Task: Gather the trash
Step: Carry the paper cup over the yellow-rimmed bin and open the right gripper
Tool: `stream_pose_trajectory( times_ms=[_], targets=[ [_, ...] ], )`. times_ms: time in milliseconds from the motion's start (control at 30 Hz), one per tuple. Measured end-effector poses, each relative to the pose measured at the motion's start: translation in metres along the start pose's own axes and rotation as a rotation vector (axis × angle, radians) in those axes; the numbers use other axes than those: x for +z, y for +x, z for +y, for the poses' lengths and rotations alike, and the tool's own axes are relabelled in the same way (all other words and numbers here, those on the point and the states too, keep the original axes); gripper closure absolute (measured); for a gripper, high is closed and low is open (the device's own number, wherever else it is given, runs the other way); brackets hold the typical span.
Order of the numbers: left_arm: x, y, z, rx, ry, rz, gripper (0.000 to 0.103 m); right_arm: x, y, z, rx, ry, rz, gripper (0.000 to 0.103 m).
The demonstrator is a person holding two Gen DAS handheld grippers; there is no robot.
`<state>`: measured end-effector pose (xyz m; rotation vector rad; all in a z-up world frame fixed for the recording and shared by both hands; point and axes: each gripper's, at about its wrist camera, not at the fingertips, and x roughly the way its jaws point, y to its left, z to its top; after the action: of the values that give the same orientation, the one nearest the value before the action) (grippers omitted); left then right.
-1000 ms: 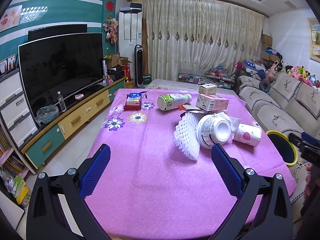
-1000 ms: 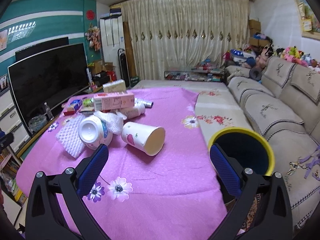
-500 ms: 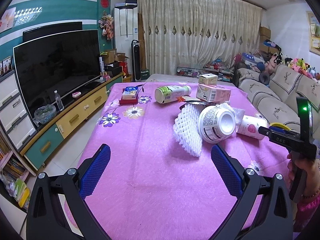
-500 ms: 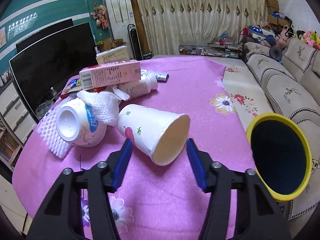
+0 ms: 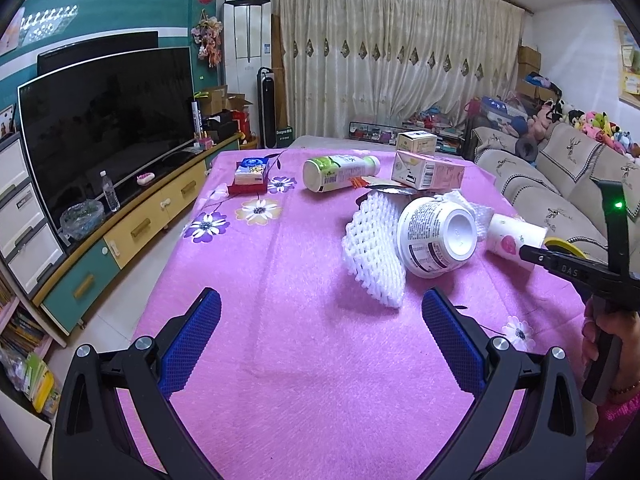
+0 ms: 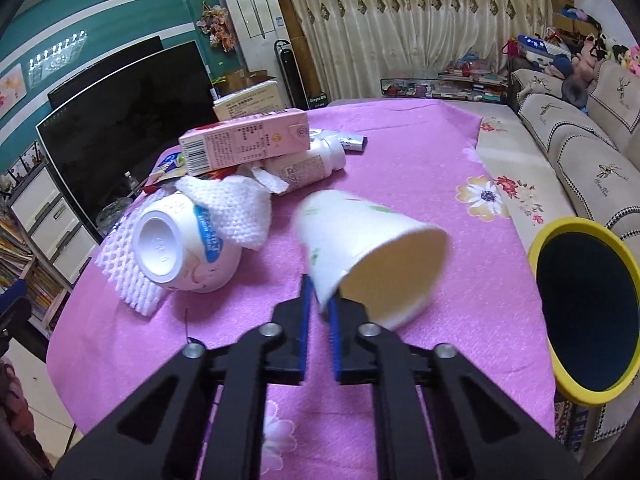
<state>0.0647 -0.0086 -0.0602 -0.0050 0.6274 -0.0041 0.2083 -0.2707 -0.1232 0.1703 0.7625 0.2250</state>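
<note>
Living room, pink flowered cloth over the counter (image 6: 420, 168), sofa along the right side, TV on the left.

Paper cup (image 6: 372, 252): lies on its side on the cloth, mouth toward my right wrist camera. My right gripper (image 6: 319, 304) is clamped on the near edge of its rim, one blue pad outside the wall and one inside the mouth, with only a narrow gap between them. The cup looks slightly blurred. In the left wrist view the same cup (image 5: 516, 236) sits at the right end of the litter, with the right gripper's black body reaching to it.

Just left of the cup: a white tub (image 6: 180, 252) on its side, base toward the camera, resting on a white foam net (image 6: 128, 276); a second piece of white netting is draped over its top. Behind these, a pink carton (image 6: 244, 144) lies across a white bottle (image 6: 308, 166). A small beige box stands farther back.

Bin (image 6: 586, 312): yellow rim, dark inside, off the right edge of the counter beside the sofa, near the cup but apart from it.

My left gripper (image 5: 320, 340) hovers over bare cloth short of the foam net, jaws wide apart, nothing between the pads.
</note>
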Motion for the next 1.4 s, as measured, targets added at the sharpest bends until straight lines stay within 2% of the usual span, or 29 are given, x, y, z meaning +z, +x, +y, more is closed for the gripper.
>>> stream_pose_trajectory(
  times_ms=[167, 267, 433, 533, 600, 800, 933, 1133, 1267, 1400],
  targets=[
    [0.000, 0.000, -0.002, -0.010, 0.006, -0.006, 0.004, -0.002, -0.025, -0.002, -0.001, 0.016, -0.048, 0.099],
    [-0.001, -0.002, -0.005, -0.023, 0.014, -0.012, 0.004, 0.000, -0.047, -0.016, -0.023, 0.042, -0.092, 0.099],
    [-0.003, -0.003, -0.012, -0.047, 0.026, -0.021, 0.004, 0.003, -0.077, -0.070, -0.199, 0.111, -0.154, 0.099],
    [-0.004, -0.003, -0.017, -0.058, 0.035, -0.018, 0.004, 0.001, -0.074, -0.109, -0.313, 0.155, -0.116, 0.099],
    [-0.004, -0.001, -0.022, -0.062, 0.044, -0.015, 0.004, -0.004, -0.061, -0.139, -0.362, 0.193, -0.058, 0.099],
    [-0.005, 0.001, -0.030, -0.071, 0.055, -0.007, 0.004, -0.017, -0.012, -0.202, -0.436, 0.263, 0.125, 0.099],
    [-0.005, 0.002, -0.033, -0.074, 0.066, -0.004, 0.004, -0.026, 0.009, -0.220, -0.477, 0.279, 0.190, 0.098],
    [-0.006, 0.007, -0.037, -0.086, 0.074, 0.011, 0.004, -0.030, 0.024, -0.231, -0.515, 0.293, 0.226, 0.095],
    [-0.007, 0.010, -0.041, -0.097, 0.083, 0.021, 0.004, -0.030, 0.023, -0.229, -0.531, 0.289, 0.221, 0.090],
    [-0.007, 0.015, -0.048, -0.114, 0.095, 0.032, 0.004, -0.027, 0.018, -0.221, -0.553, 0.271, 0.208, 0.078]
  ],
)
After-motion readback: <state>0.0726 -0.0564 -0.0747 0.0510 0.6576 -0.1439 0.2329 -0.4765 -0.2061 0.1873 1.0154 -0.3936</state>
